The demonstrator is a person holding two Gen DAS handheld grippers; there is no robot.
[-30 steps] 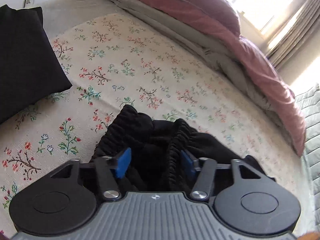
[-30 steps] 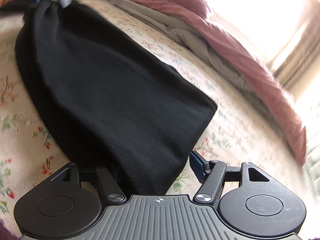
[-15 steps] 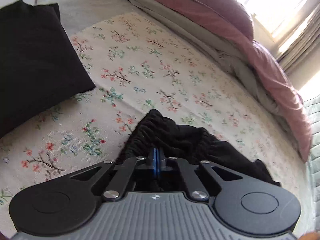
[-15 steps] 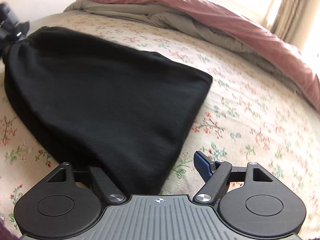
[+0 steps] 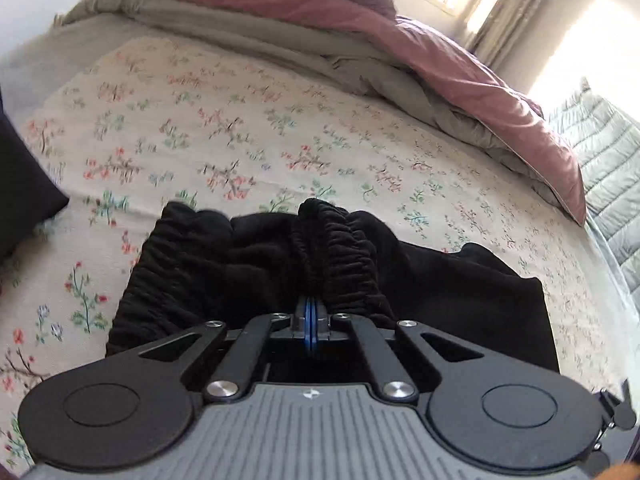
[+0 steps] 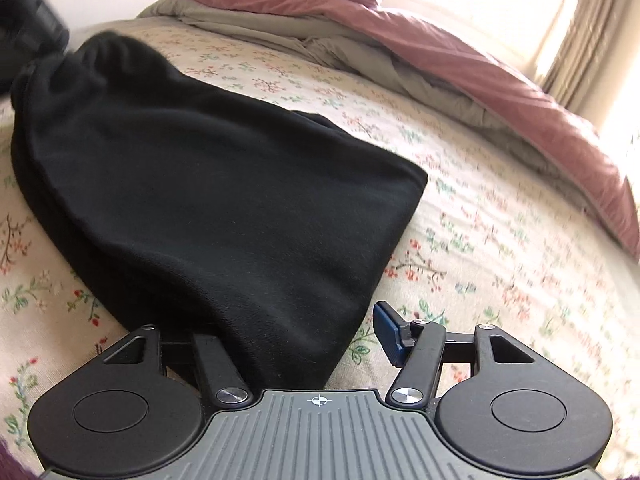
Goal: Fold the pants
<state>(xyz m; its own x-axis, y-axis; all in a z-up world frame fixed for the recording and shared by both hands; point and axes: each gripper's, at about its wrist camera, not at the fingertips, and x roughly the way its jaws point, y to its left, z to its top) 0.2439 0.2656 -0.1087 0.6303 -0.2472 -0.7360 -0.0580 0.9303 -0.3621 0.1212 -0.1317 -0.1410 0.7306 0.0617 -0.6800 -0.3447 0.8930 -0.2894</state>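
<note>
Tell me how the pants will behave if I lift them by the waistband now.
Likely floppy: the pants drape limply on the bed. The gathered waistband, pinched in the left gripper, will probably stretch and bunch. The thick fabric looks grippy, so slipping seems unlikely.

A big bed point(image 5: 248, 128) has a pale sheet with little flowers on it. A pink blanket point(image 5: 460, 68) with a grey underside is pushed in a heap to the far side. A grey quilted cover point(image 5: 608, 160) sits by the bright window point(image 6: 580, 20).
</note>
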